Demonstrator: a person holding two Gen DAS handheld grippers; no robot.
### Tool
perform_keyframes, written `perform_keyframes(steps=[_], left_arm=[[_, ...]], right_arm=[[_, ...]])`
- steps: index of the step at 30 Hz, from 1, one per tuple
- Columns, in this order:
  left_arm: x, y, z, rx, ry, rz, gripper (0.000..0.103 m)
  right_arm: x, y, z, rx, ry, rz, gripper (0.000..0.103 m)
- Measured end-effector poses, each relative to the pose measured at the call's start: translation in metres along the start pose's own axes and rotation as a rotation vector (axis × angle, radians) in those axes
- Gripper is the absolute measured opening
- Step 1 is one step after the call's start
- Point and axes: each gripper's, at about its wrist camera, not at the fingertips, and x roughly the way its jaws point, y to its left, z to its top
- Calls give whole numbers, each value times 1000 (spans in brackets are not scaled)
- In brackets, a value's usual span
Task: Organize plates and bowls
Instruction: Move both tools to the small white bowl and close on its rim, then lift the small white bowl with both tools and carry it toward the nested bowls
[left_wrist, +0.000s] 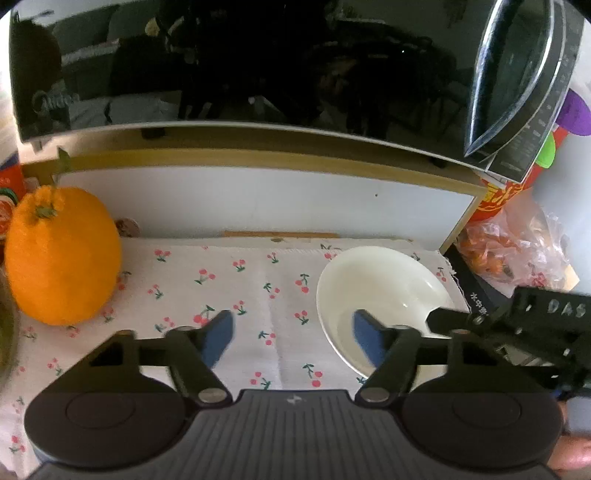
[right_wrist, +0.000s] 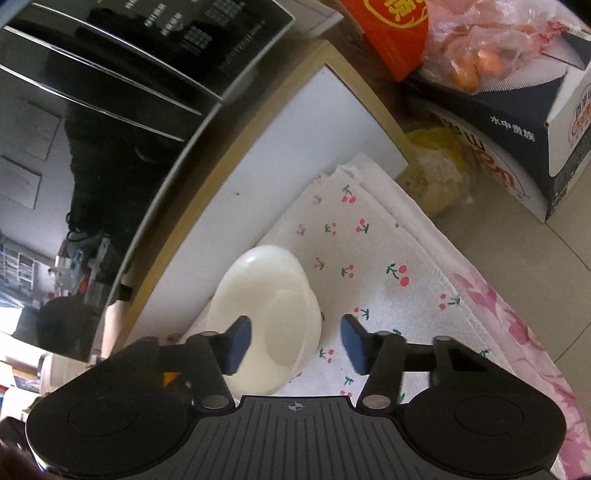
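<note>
item: white bowl, sitting on the cherry-print cloth before the microwave, right of an orange.
left gripper: fingers gaping wide, holding nothing; bowl lying ahead and right, right pad overlapping its rim.
right gripper: spread wide, empty; its left finger hovering over the bowl, so seeming nearer.
legible: "水中贵族" on the dark box.
</note>
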Motion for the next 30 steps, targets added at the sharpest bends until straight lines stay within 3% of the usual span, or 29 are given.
perform_keyframes(steps=[13,17,30], left_arm=[[6,-6,-1,-2,18,-56,17],[7,-10,-2,18,16,-60,11],[-6,-15,-3,51,-5,-63,10]], right_arm=[[12,-3,-4,-19,-5,-36,14],[13,-1,-5,-34,-5,-37,11],[2,5,-6,-51,-12,-51,11]])
